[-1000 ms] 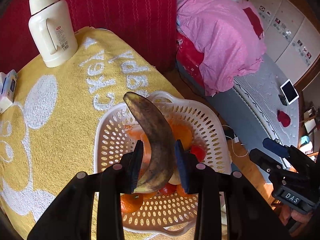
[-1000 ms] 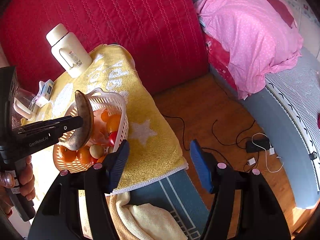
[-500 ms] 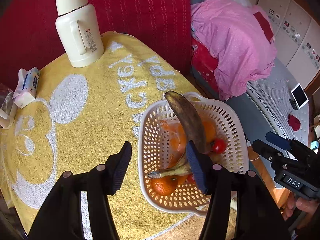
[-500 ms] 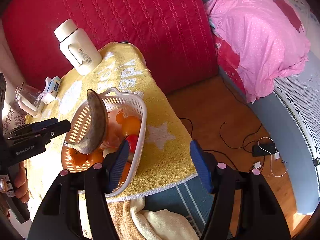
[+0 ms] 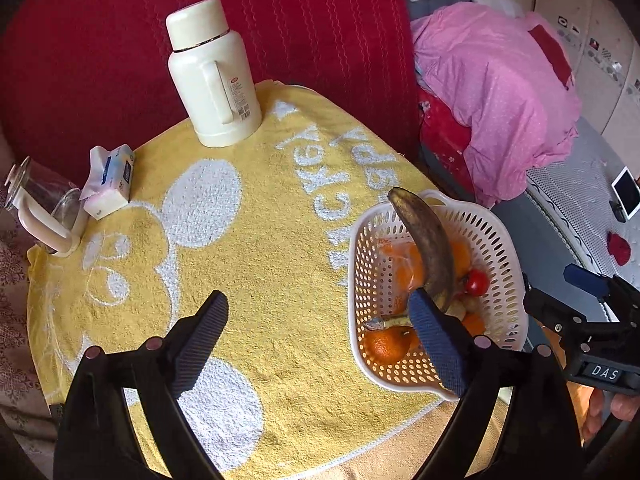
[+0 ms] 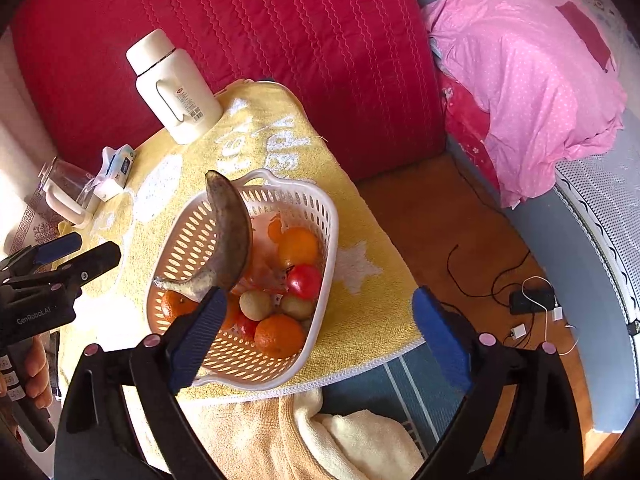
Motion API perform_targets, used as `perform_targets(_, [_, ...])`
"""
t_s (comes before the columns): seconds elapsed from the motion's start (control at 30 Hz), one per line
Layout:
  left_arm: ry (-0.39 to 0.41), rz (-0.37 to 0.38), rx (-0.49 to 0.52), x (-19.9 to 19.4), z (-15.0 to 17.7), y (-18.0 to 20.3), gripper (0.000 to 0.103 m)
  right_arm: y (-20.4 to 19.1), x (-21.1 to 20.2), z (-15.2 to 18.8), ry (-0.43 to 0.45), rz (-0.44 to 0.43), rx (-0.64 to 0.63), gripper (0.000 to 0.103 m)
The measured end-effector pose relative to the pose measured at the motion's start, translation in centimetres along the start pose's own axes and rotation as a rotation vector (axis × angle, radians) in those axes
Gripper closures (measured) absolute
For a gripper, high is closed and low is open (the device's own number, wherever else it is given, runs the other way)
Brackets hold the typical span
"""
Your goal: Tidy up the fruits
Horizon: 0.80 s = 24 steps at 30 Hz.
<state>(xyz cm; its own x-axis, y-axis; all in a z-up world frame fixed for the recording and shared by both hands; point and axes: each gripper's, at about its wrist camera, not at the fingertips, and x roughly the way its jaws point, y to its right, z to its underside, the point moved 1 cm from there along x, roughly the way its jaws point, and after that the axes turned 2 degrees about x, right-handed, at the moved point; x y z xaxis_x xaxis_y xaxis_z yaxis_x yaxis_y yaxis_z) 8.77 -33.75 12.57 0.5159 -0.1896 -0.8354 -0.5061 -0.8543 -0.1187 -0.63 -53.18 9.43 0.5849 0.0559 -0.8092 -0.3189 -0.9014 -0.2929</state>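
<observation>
Left gripper (image 5: 316, 344): jaws opening, nothing between them, hovering over the yellow towel (image 5: 248, 264) covering the tabletop. Right gripper (image 6: 320, 332): jaws opening, empty, hanging at the tabletop's near edge. White basket (image 6: 320, 216), sitting near that edge: holding a blackened banana (image 6: 230, 232) leaning on the rim, oranges (image 6: 278, 334), red fruits (image 6: 304, 280), pale round fruits (image 6: 256, 304). Thermos (image 5: 212, 76) standing at the far edge.

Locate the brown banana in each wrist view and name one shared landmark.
Left wrist: banana right of centre, leaning on the basket's far rim.
Right wrist: banana left of centre, in the same basket.
Shared landmark: white thermos behind.
</observation>
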Motion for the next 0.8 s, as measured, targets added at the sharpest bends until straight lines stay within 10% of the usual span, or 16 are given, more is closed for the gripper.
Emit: perform_targets(0.8, [0.059,-0.159,-0.112,-6.7,0.6,-3.4,0.009,-4.8,-2.8,1.3,0.022,0.104,-0.152,0.003])
